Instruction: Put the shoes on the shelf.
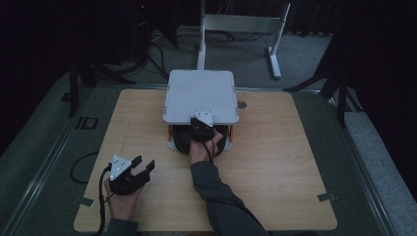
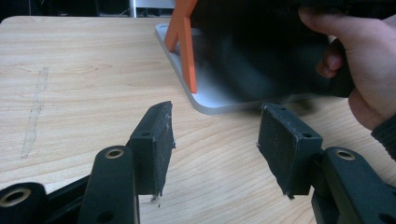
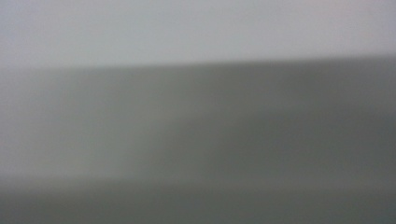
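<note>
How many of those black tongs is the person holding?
2. The left tongs hover open over the table's near left part. The right tongs reach under the white stand's top, their tips hidden.

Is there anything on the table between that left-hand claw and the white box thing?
Nothing: bare wooden tabletop lies between the left gripper and the white stand in the high view; the left gripper view agrees.

A light wooden table (image 1: pixel 275 162) carries a grey-topped stand (image 1: pixel 201 96) (orange struts underneath) near its far edge.
</note>
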`<state>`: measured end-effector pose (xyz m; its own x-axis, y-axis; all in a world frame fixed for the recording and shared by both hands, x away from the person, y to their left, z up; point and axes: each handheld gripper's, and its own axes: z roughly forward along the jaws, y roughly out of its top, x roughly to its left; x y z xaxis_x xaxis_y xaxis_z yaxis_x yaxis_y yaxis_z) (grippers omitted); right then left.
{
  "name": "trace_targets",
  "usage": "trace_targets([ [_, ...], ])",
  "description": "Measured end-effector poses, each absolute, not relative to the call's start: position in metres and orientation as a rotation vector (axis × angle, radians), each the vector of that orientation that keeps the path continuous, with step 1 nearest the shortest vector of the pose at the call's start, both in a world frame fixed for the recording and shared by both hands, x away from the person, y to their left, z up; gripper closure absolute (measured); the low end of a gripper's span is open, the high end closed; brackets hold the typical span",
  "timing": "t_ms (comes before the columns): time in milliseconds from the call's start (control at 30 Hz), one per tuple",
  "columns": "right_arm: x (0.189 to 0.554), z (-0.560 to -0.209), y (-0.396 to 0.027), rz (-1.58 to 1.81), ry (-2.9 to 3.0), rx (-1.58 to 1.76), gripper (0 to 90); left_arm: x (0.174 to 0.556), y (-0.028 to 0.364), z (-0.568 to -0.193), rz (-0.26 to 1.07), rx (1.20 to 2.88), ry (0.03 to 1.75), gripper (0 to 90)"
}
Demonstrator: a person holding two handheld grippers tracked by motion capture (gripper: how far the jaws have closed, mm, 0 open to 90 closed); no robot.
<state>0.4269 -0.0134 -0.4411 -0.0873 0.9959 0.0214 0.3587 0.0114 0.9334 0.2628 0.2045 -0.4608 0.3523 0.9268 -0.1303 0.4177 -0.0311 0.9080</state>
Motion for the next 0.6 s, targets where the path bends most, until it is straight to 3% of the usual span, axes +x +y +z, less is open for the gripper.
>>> trace_targets([
  [167, 0.413, -0.442, -0.016, 1.103, 1.556, 1.411, 41.3, 0.262, 0.205, -0.461, 0.649, 1.629, 1.230, 45.1],
  [300, 0.397, -0.438, -0.022, 1.138, 1.582, 1.404, 36.9, 0.263, 0.205, -0.462, 0.650, 1.626, 1.234, 45.1],
  [600, 0.366, -0.437, -0.029, 1.195, 1.691, 1.326, 35.7, 0.265, 0.206, -0.465, 0.655, 1.636, 1.250, 43.3],
])
